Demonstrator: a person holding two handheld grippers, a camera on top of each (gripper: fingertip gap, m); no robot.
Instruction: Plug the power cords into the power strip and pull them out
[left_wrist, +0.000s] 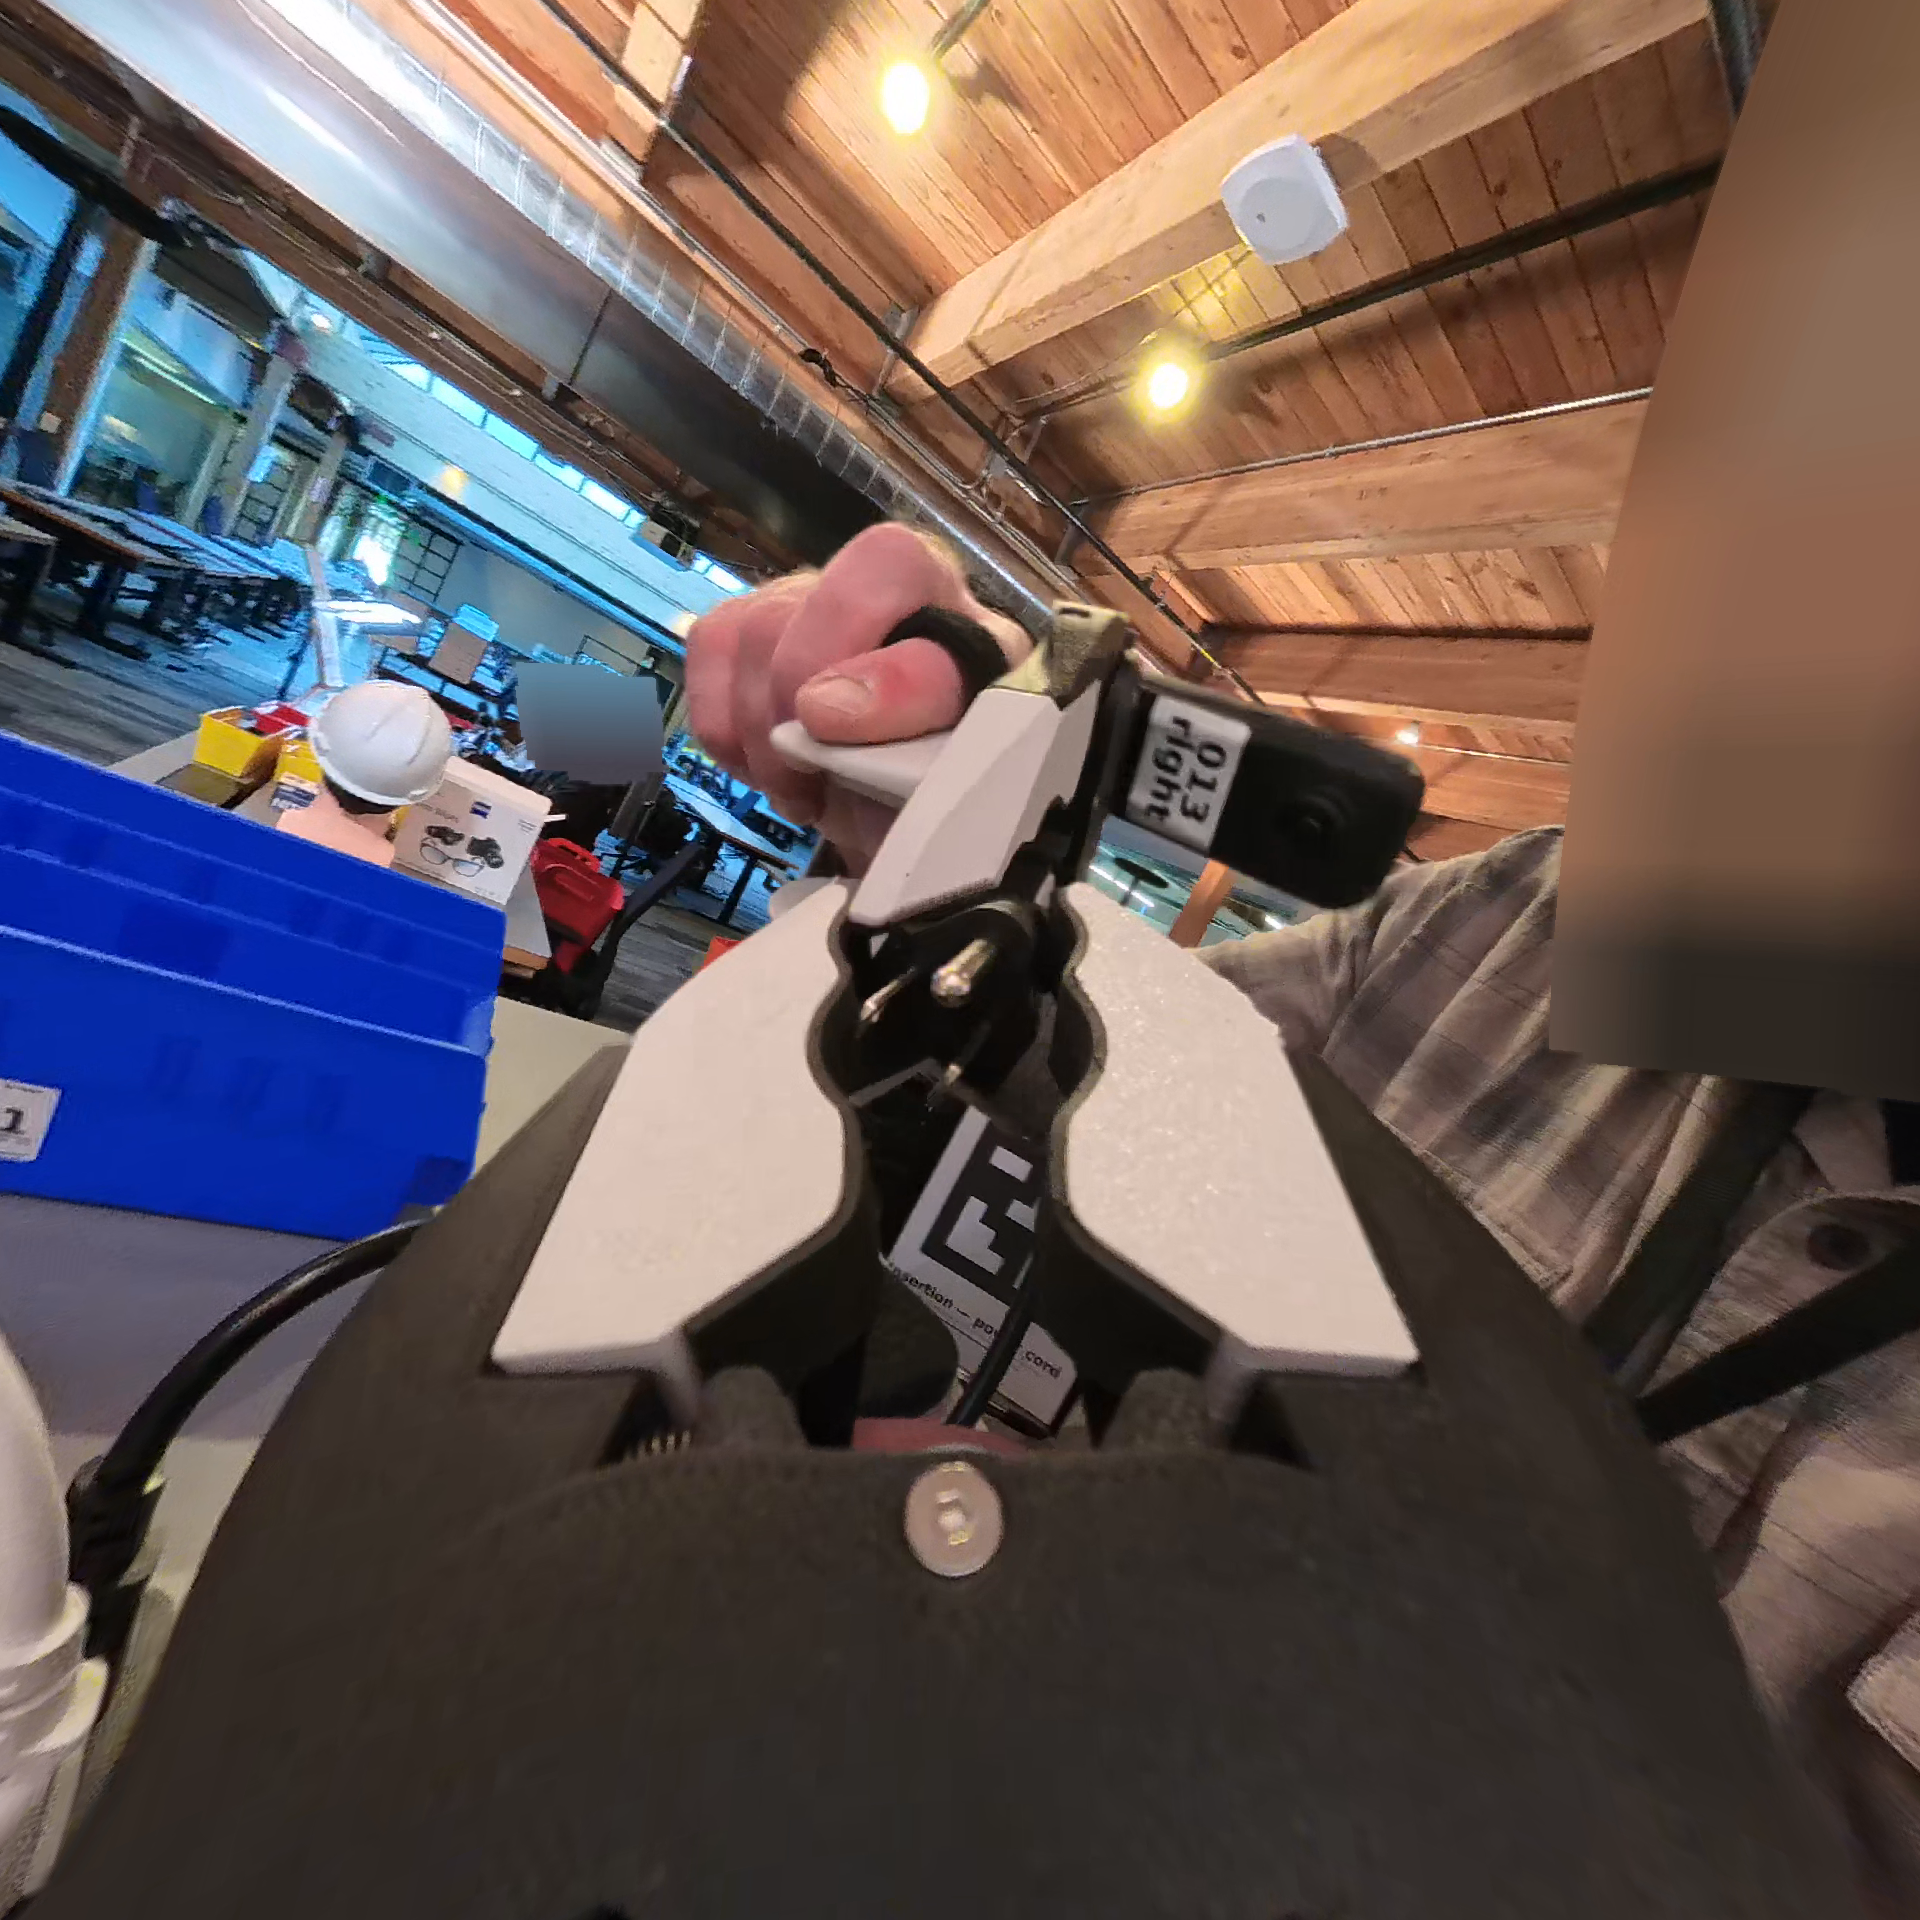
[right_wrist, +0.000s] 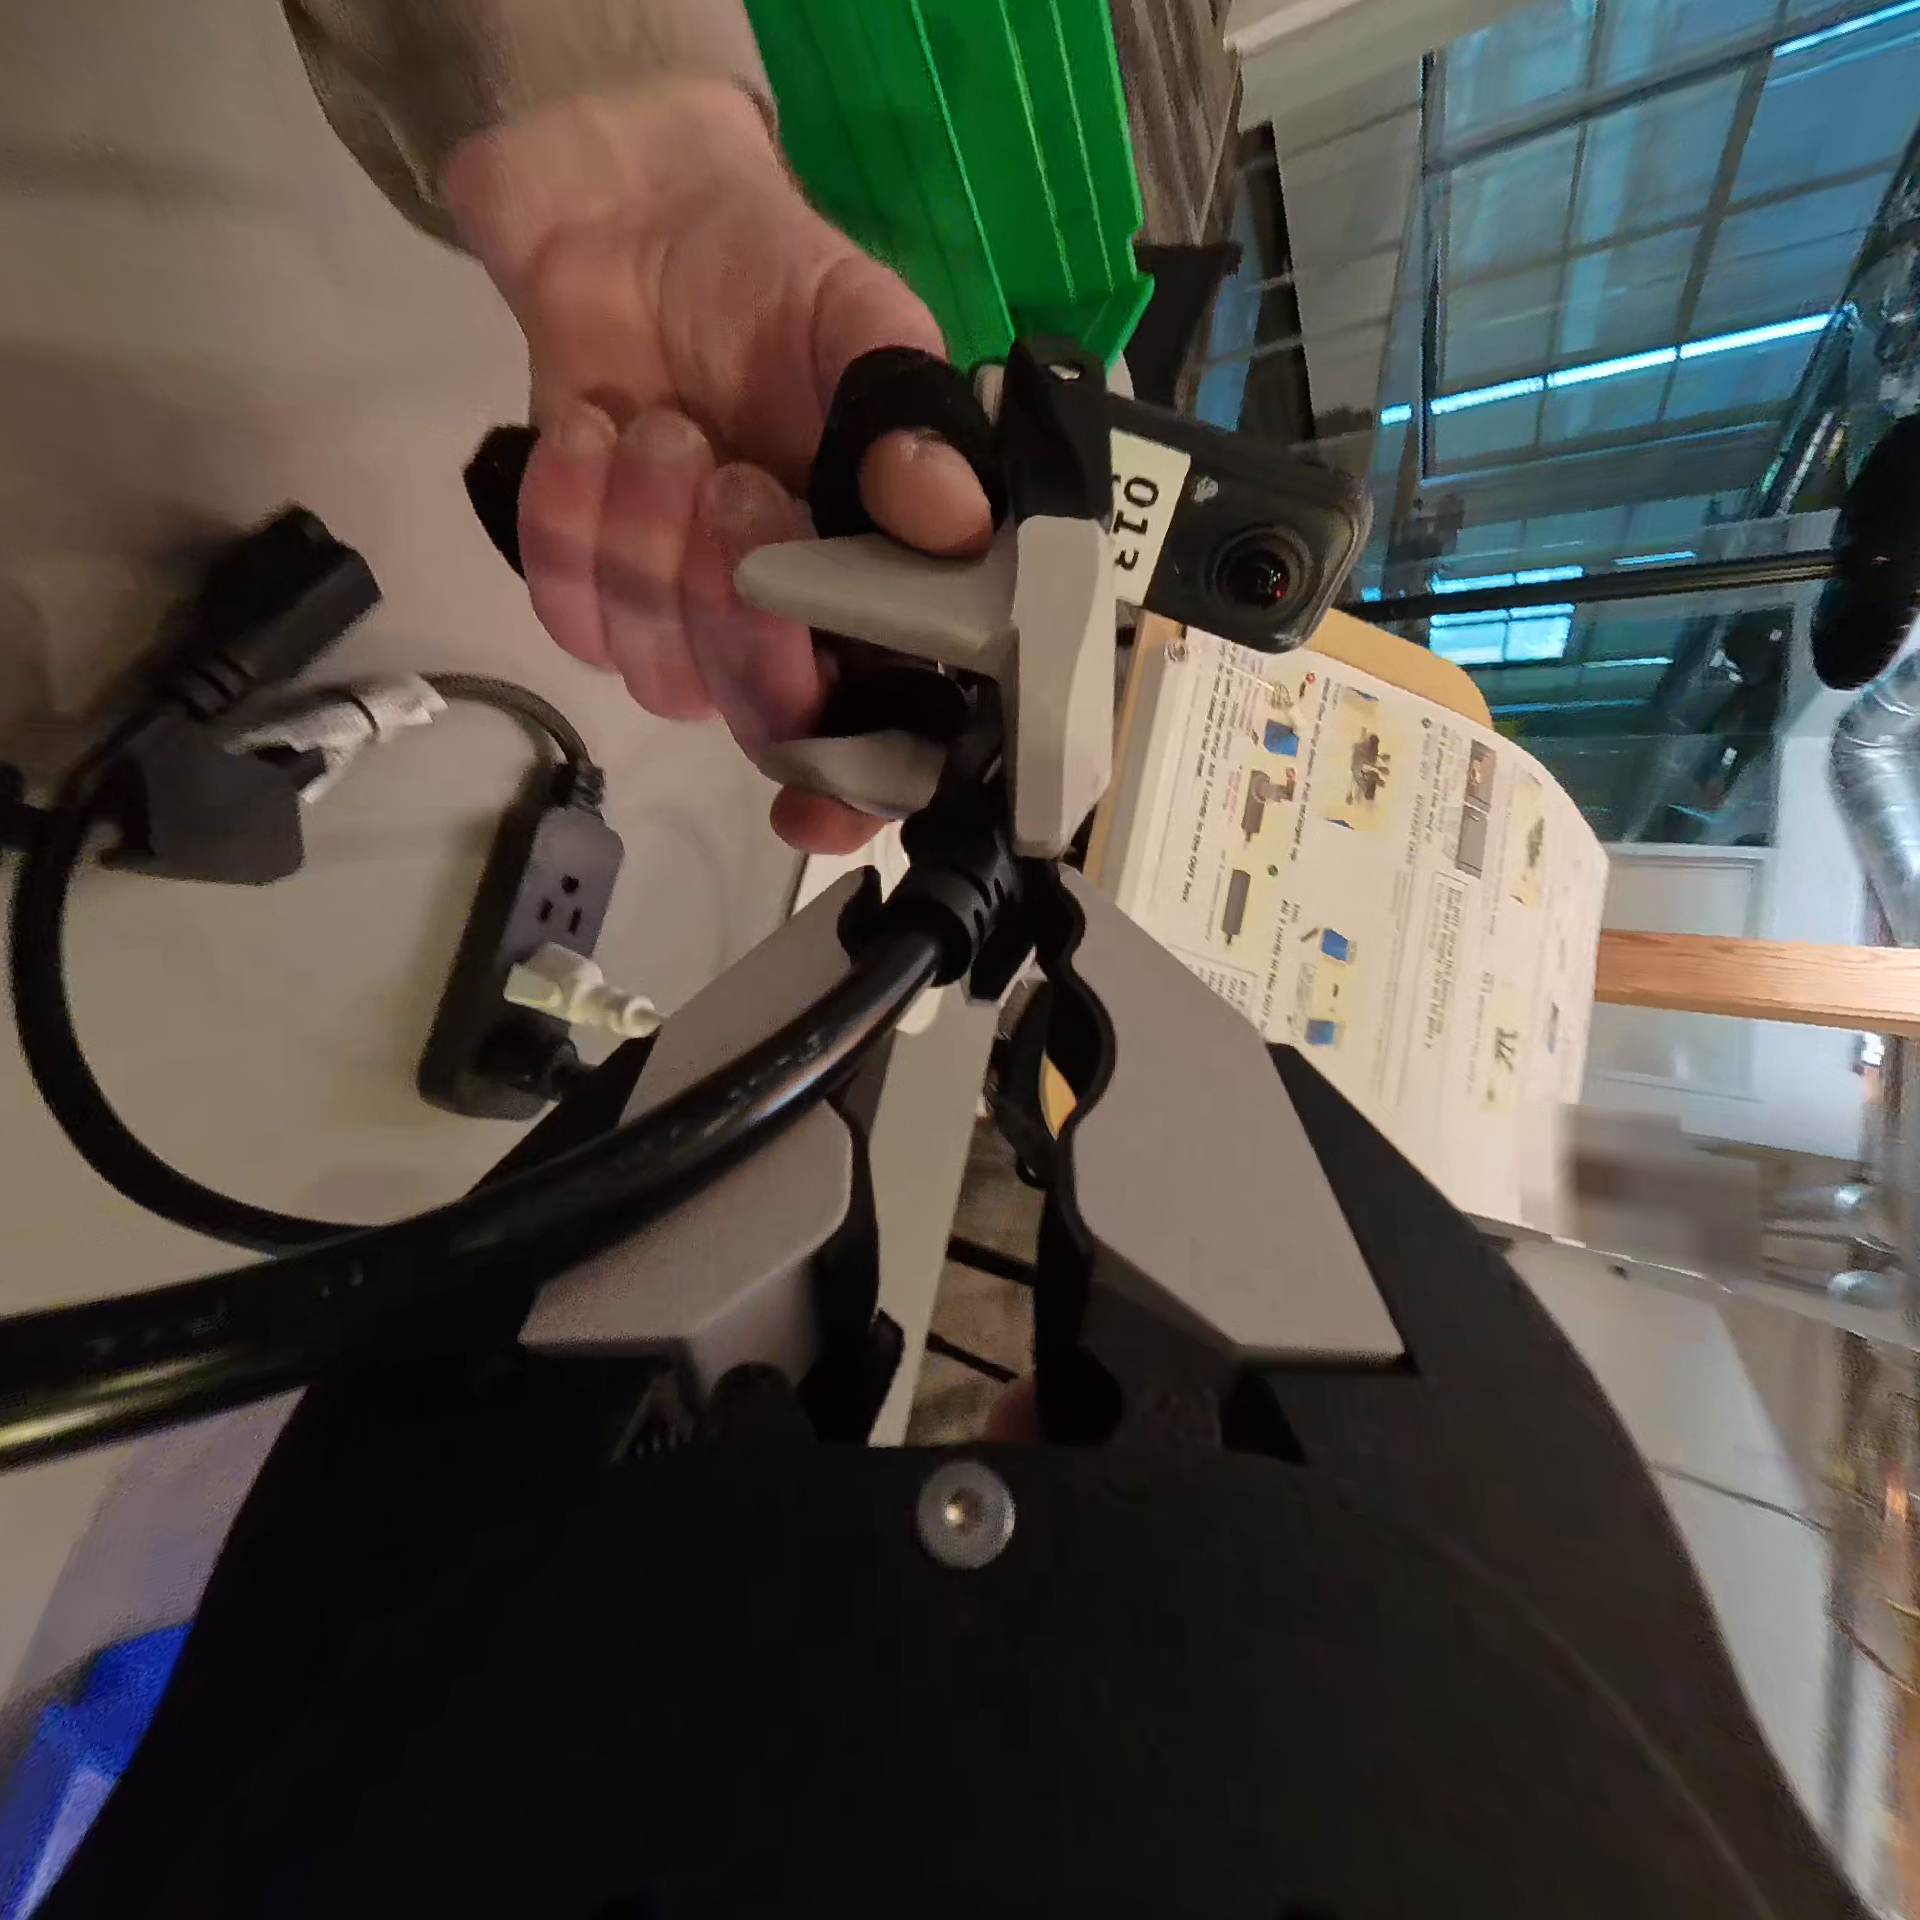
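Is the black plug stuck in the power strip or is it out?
Out. The black plug is up in the air between both grippers, its metal prongs bare. The power strip lies on the table, apart from it.

Lying on the pale table (right_wrist: 312, 1039): a black power strip (right_wrist: 525, 935) with a white plug (right_wrist: 566, 992) sitting in it, a loose black cord connector (right_wrist: 275, 613), and blue bins (left_wrist: 229, 987) resting farther off.

Left gripper (left_wrist: 951, 997) and right gripper (right_wrist: 977, 935) raised tip to tip, both closed; each person's hand (right_wrist: 686, 416) squeezes a trigger.
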